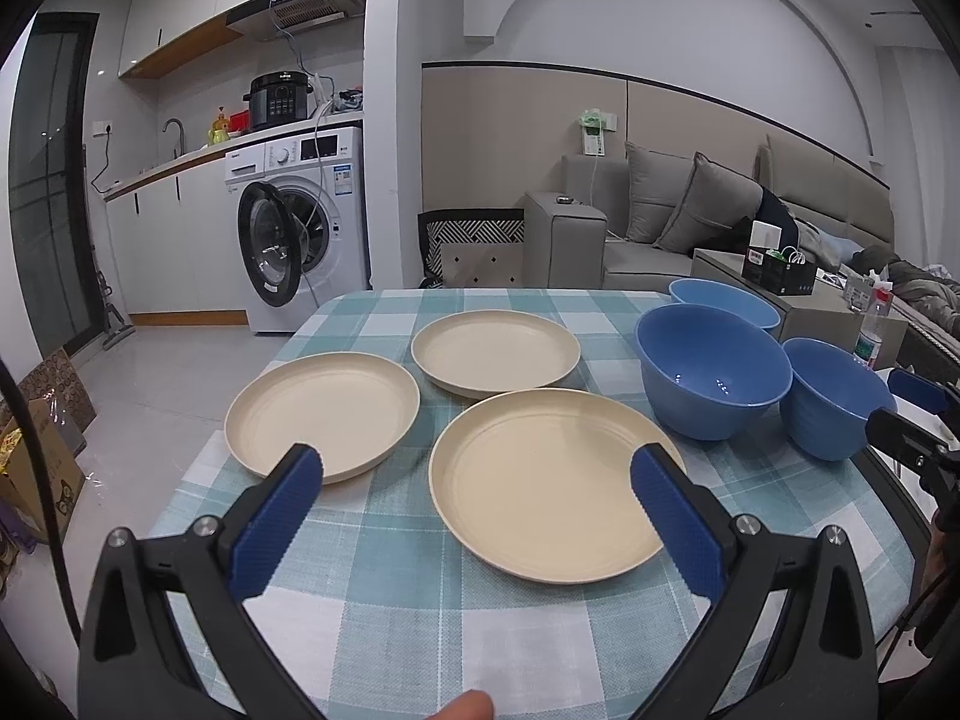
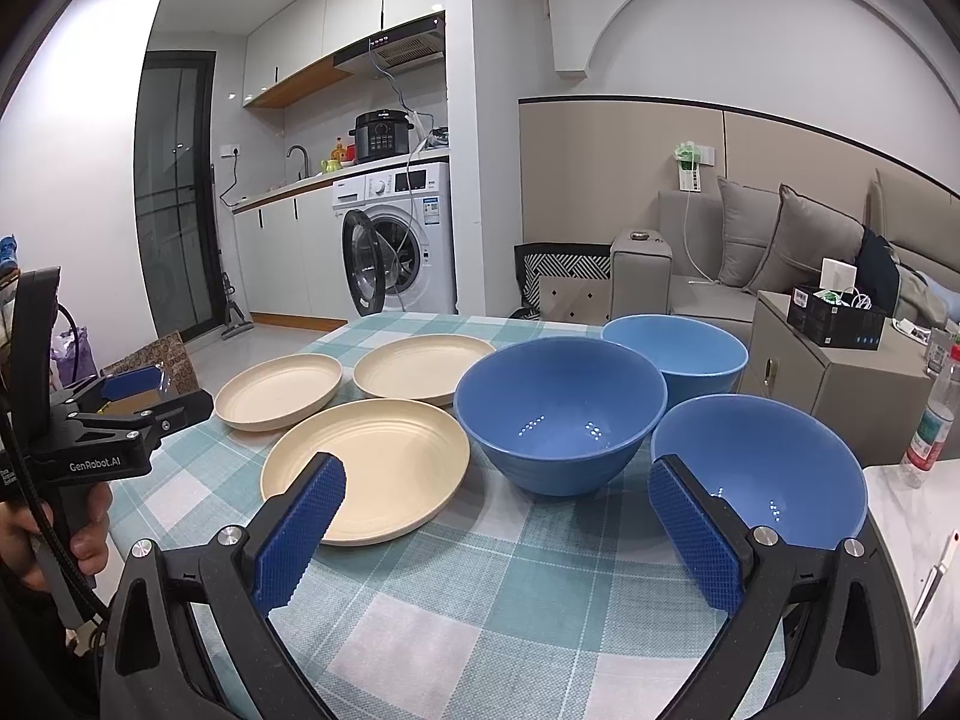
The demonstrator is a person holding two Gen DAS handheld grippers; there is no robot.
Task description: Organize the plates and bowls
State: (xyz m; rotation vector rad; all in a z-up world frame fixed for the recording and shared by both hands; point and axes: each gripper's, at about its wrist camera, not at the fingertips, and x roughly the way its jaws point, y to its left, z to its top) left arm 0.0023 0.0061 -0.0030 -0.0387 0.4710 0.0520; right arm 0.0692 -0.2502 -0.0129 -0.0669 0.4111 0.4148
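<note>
Three cream plates lie on the checked tablecloth: a near one (image 1: 540, 480) (image 2: 384, 468), a left one (image 1: 324, 411) (image 2: 279, 390) and a far one (image 1: 495, 357) (image 2: 420, 375). Three blue bowls stand to the right: a middle one (image 1: 711, 378) (image 2: 561, 414), a far one (image 1: 723, 300) (image 2: 678, 351) and a near right one (image 1: 834, 396) (image 2: 762, 468). My left gripper (image 1: 477, 477) is open and empty, above the near plate's front. My right gripper (image 2: 498, 492) is open and empty, between the near plate and the near right bowl.
The table (image 1: 420, 618) has its left edge beside a tiled floor with cardboard boxes (image 1: 36, 462). A side cabinet (image 2: 834, 372) and a plastic bottle (image 2: 933, 420) stand at the right. A washing machine (image 1: 300, 228) and a sofa (image 1: 690, 222) are behind.
</note>
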